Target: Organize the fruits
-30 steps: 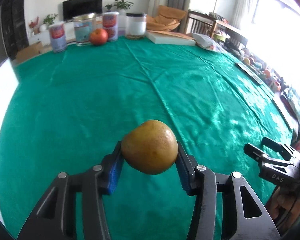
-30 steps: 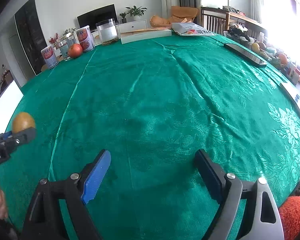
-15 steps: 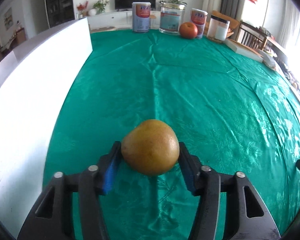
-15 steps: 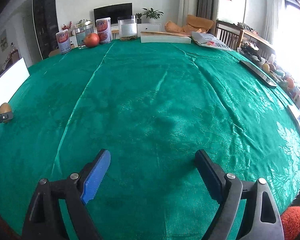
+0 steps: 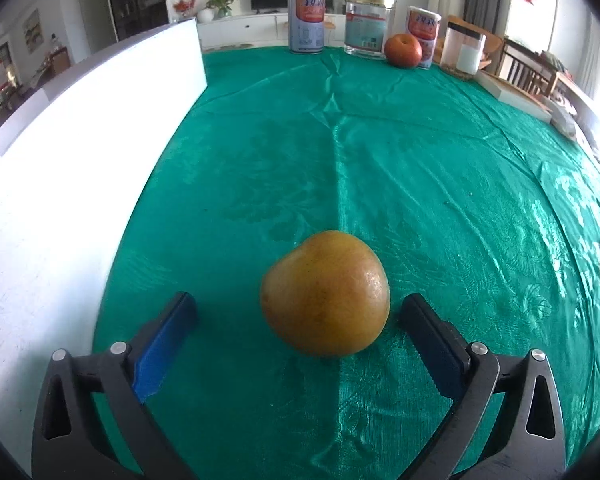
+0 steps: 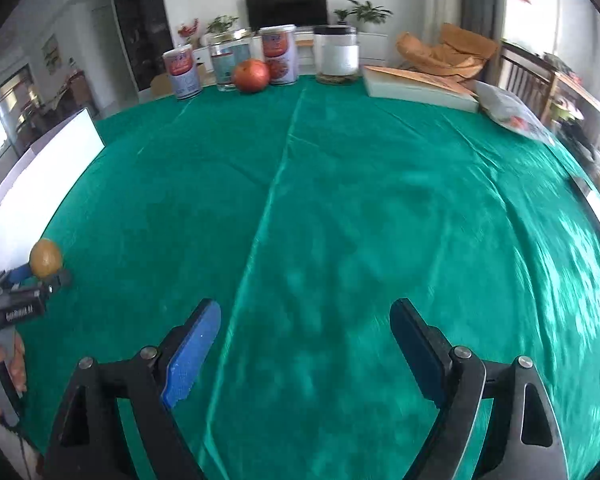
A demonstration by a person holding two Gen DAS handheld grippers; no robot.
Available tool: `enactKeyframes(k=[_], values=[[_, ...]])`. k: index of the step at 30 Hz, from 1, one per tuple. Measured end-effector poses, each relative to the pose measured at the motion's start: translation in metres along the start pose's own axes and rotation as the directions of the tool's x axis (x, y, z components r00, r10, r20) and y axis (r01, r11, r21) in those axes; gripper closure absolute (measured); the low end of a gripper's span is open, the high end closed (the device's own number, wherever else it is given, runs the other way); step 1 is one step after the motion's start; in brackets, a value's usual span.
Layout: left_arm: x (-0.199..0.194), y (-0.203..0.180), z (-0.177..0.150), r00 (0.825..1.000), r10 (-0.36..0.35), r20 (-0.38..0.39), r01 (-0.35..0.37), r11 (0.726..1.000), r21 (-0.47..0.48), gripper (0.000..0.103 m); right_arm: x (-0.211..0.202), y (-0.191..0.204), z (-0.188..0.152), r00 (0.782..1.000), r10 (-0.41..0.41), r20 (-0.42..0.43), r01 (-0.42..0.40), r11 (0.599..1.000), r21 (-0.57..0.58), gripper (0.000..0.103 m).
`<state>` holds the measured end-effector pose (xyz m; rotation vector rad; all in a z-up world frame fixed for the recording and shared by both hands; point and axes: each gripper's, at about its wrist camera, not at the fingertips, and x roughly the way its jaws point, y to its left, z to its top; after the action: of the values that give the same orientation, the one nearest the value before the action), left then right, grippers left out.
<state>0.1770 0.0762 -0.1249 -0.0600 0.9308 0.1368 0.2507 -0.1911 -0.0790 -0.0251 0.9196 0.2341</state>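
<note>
The yellow-brown pear sits on the green tablecloth between the opening jaws of the left gripper, neither pad touching it, beside a white board; the right gripper stands wide and empty; a red apple rests among tins far off

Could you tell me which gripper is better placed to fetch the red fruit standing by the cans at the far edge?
Right. The right gripper is open and empty; the left gripper, jaws opening, still straddles the yellow pear.
</note>
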Motion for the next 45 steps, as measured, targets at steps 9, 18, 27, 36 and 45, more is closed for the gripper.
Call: enactKeyframes(k=[9, 18, 27, 36, 45], values=[[0.001, 0.0, 0.0, 1.0, -0.004, 0.0, 0.004, 1.0, -0.002, 0.001, 0.152, 0.048, 0.182, 0.991, -0.023, 0.129, 0.027, 0.999, -0.033, 0.017], [0.001, 0.0, 0.0, 1.0, -0.005, 0.0, 0.005, 1.0, -0.003, 0.001, 0.238, 0.082, 0.26, 0.978, -0.176, 0.114, 0.177, 0.984, -0.004, 0.024], [0.001, 0.0, 0.0, 1.0, -0.005, 0.0, 0.005, 1.0, -0.003, 0.001, 0.242, 0.07, 0.263, 0.983, -0.146, 0.114, 0.138, 0.988, 0.07, 0.036], [0.001, 0.0, 0.0, 1.0, -0.005, 0.0, 0.005, 1.0, -0.003, 0.001, 0.176, 0.032, 0.207, 0.998, 0.063, 0.023, -0.066, 0.989, 0.134, 0.036], [0.001, -0.001, 0.0, 1.0, -0.004, -0.001, 0.004, 1.0, -0.003, 0.0, 0.041, -0.003, 0.082, 0.969, 0.195, -0.153, -0.183, 0.979, 0.091, 0.036]])
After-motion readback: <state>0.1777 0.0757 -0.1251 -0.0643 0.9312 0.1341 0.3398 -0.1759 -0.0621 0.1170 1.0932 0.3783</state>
